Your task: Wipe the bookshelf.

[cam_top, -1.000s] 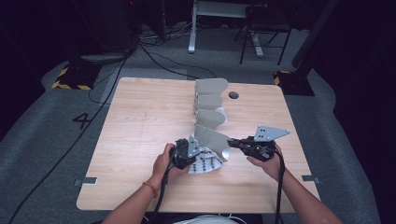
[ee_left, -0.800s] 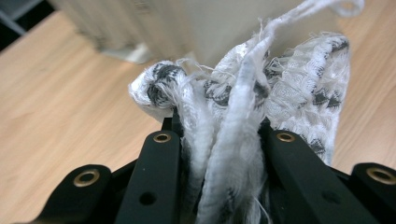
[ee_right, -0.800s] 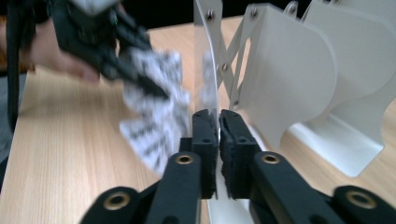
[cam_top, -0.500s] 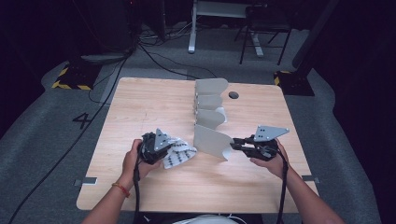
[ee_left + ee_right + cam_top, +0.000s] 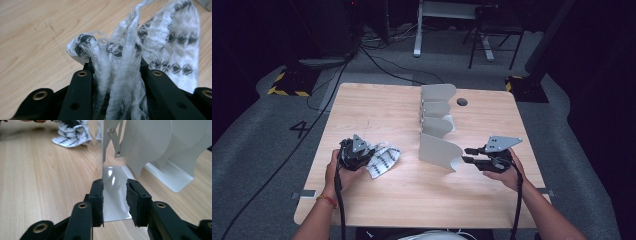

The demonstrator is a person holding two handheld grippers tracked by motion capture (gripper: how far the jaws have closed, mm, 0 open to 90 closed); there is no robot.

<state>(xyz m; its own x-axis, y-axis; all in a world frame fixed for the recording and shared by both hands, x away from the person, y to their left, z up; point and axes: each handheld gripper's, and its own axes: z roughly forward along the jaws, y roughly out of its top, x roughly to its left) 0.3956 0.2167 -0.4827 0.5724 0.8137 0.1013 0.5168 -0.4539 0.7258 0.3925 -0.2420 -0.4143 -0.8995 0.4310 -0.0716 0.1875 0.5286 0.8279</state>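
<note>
Grey floor beside the wooden table (image 5: 377,107) bears a painted "4". Left gripper (image 5: 362,152) clamps the patterned cloth (image 5: 383,159) near the left edge. Right gripper (image 5: 468,154), jaws just opening, straddles the nearest metal bookend (image 5: 437,151) without pressing it.

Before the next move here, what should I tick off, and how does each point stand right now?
1. Cloth sits between the jaws of the left gripper: ok. These jaws have just been opening.
2. Firm grip on the cloth: cannot tell; the pads are hidden under the folds.
3. Right gripper is free of the rack: ok. Its jaws have just been opening, with the foot plate beneath the gap and no pad pressing on it.
4. Rack stands upright on the table: ok.
5. Cloth lies apart from the rack: ok in the high view.
</note>
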